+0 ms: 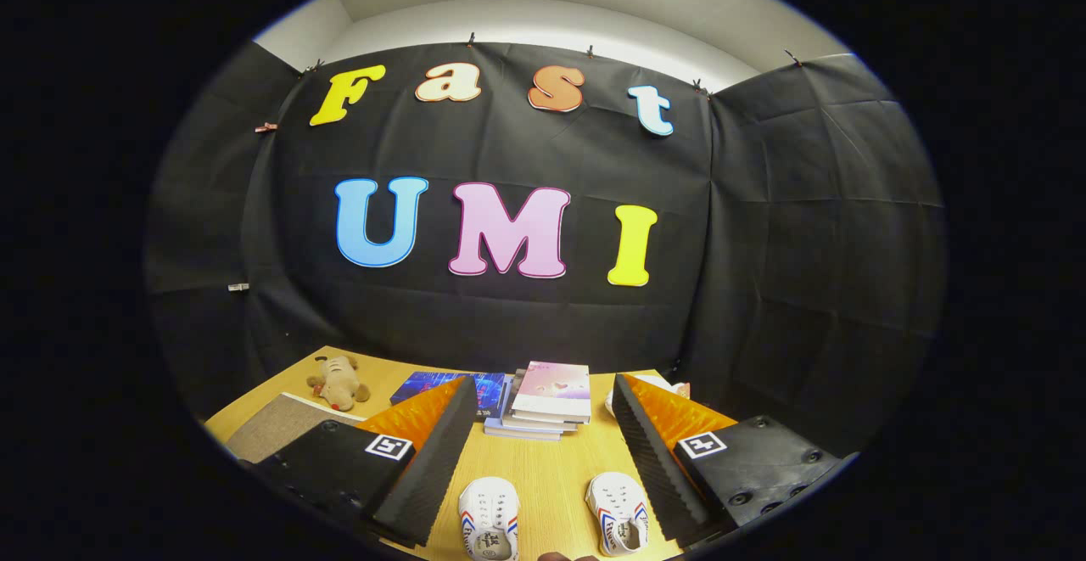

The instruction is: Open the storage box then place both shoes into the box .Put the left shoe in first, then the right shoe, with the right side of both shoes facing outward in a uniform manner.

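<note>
The tool [543, 451] is spread wide and holds nothing. Both white shoes [489, 517] [618, 524] sit side by side on the table [543, 476], low between its fingers and touching neither. A stack of books [547, 404] lies beyond the fingertips. By my judgement nothing is done yet: opening the box and placing both shoes remain.

We see our gripper [540, 438] with its fingers spread wide over the table [543, 468], nothing between them but bare wood. At 12 o'clock, beyond the tips, a book stack [547, 400] blocks the way. Two shoes [489, 517] [618, 523] lie apart low between the fingers, a bare strip between them. A plush toy [338, 381] and a mat [280, 429] sit at 10 o'clock.
</note>
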Demonstrator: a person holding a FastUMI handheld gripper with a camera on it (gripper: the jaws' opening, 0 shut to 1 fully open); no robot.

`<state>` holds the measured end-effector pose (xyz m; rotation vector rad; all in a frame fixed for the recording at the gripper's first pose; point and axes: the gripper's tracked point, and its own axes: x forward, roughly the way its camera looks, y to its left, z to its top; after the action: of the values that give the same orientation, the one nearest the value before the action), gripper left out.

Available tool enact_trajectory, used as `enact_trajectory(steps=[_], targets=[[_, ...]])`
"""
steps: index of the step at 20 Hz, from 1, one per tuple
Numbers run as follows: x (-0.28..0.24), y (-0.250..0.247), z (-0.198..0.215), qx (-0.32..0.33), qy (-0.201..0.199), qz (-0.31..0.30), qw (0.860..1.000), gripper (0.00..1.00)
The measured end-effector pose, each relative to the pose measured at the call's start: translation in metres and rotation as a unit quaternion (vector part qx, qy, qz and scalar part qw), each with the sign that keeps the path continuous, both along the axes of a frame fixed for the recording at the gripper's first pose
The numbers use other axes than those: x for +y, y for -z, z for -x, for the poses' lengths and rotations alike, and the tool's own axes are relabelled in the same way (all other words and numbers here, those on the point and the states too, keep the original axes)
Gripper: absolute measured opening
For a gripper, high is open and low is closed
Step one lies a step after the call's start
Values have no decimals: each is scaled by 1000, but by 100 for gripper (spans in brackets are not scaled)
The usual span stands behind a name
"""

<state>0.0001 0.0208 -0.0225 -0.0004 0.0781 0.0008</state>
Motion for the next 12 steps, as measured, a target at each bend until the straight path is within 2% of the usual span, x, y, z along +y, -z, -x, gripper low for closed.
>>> enact_trajectory(steps=[5,12], targets=[[2,1,2,1,3,4,1000,97],[5,25,-4,35,-11,1,999,98]])
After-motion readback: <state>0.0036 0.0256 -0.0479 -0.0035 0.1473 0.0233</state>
